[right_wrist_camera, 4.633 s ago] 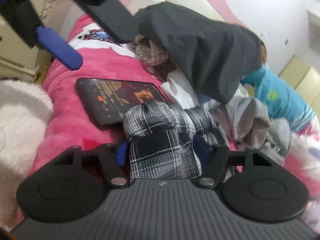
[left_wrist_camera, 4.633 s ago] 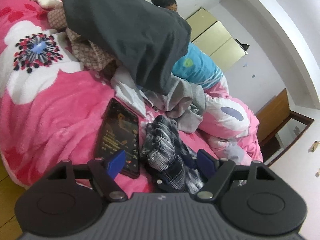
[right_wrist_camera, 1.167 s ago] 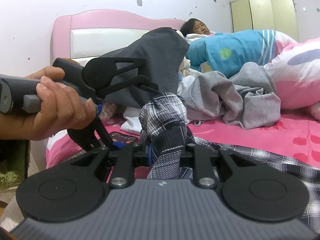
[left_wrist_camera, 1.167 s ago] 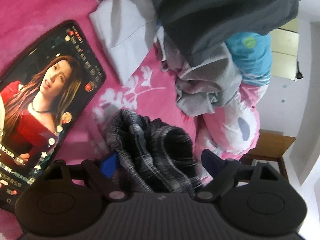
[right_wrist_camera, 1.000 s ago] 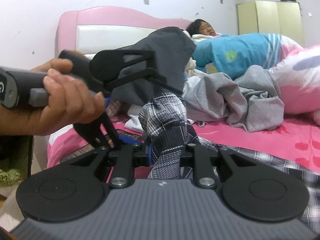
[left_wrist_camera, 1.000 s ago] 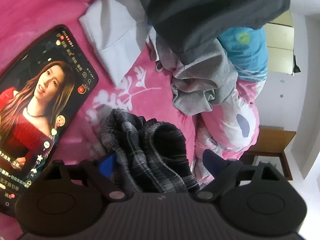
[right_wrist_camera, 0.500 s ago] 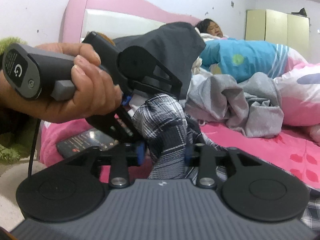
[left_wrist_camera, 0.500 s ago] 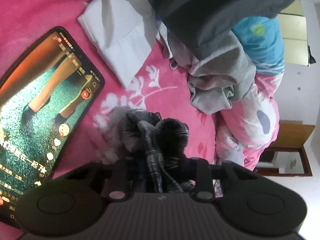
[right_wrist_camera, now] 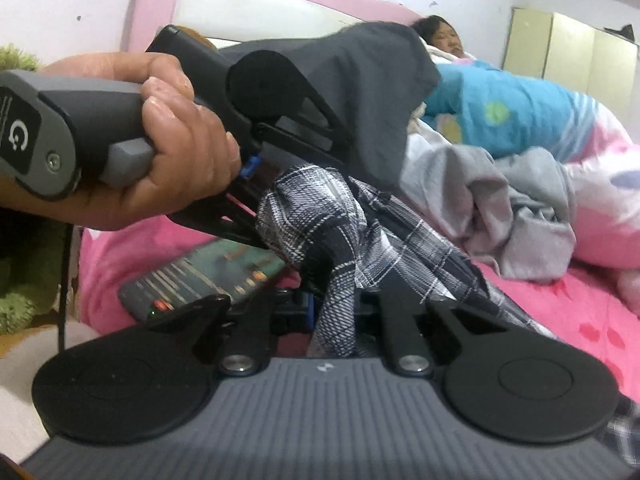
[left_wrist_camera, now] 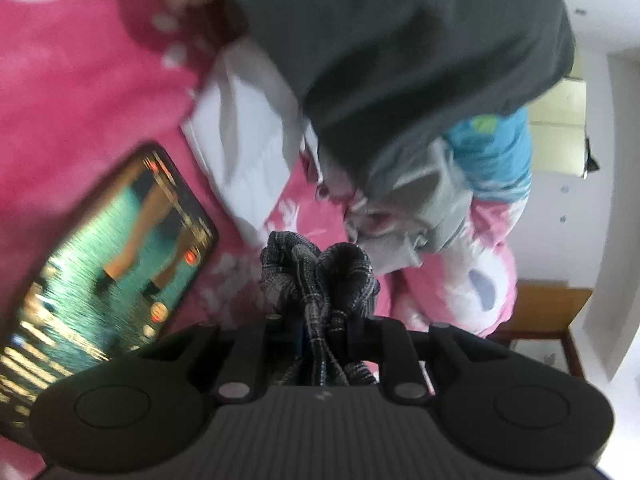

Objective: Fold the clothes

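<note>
1. Left wrist view: our left gripper [left_wrist_camera: 320,332] sits at the lower centre of the frame, its fingers drawn together on a bunched ridge of the plaid garment [left_wrist_camera: 320,276]. The cloth stands up straight ahead of the jaws in tight rolls, so the gathered edge runs along the gripper's own forward line, toward the middle of the frame. A phone [left_wrist_camera: 108,256] lies on the pink bed cover [left_wrist_camera: 80,100] at the lower left, just beside the bunch. The dark grey garment [left_wrist_camera: 400,60] fills the upper right, with a white cloth [left_wrist_camera: 248,148] below it. The picture is blurred.

2. Right wrist view: our right gripper [right_wrist_camera: 332,312] is at the lower centre, also clamped on the plaid garment [right_wrist_camera: 316,220], which rises from the jaws as a narrow neck and swells into a knot at the centre. The left gripper [right_wrist_camera: 256,236], held in a hand [right_wrist_camera: 168,148], bites the same knot from the upper left. The rest of the garment trails to the lower right across the bed, so we judge its long axis runs that way. Both grips lie close together on one end; any spreading would turn on parting them along that edge.
</note>
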`<move>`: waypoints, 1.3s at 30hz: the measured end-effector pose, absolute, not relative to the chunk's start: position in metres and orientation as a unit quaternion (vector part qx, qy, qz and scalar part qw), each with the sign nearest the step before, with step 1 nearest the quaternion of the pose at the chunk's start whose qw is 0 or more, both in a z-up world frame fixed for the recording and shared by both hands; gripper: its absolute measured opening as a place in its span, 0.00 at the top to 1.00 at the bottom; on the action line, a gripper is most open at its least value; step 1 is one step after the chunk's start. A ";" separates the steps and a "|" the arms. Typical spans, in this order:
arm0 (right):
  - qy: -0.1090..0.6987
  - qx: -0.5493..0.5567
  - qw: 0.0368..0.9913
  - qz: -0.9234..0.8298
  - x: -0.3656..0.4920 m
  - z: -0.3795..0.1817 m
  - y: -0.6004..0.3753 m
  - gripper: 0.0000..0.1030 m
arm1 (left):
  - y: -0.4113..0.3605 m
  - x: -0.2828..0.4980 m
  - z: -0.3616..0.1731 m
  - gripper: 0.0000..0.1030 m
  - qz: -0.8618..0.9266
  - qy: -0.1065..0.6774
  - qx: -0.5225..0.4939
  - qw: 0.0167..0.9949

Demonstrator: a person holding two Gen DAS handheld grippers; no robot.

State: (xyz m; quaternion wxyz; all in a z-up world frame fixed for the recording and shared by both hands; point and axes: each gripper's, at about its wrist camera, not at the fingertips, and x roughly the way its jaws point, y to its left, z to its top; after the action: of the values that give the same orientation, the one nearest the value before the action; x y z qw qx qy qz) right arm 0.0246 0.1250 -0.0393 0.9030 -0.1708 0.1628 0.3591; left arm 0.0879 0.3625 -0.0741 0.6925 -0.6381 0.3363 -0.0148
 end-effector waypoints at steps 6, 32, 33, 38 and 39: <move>0.162 -0.137 0.894 0.396 0.015 -0.018 0.154 0.91 | 0.399 0.060 -0.056 0.83 -0.007 0.301 -0.657 0.691; -0.006 0.210 0.950 0.232 -0.004 0.040 -0.176 0.91 | 0.003 0.159 0.134 0.82 -0.118 0.341 -0.381 0.851; -0.004 0.227 0.949 0.218 -0.002 0.035 -0.201 0.91 | -0.026 0.167 0.135 0.82 -0.123 0.349 -0.366 0.854; 0.004 0.317 0.937 0.146 0.006 0.006 -0.320 0.91 | -0.163 0.197 0.107 0.82 -0.153 0.387 -0.298 0.859; 0.007 0.332 0.934 0.133 0.009 -0.001 -0.341 0.91 | -0.188 0.202 0.101 0.82 -0.156 0.395 -0.287 0.859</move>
State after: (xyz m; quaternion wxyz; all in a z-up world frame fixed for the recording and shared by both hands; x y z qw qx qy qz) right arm 0.0085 -0.3412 -0.0012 0.9339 0.3318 0.0065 0.1331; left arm 0.2018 -0.1883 0.1007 0.8587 -0.2873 0.3947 -0.1559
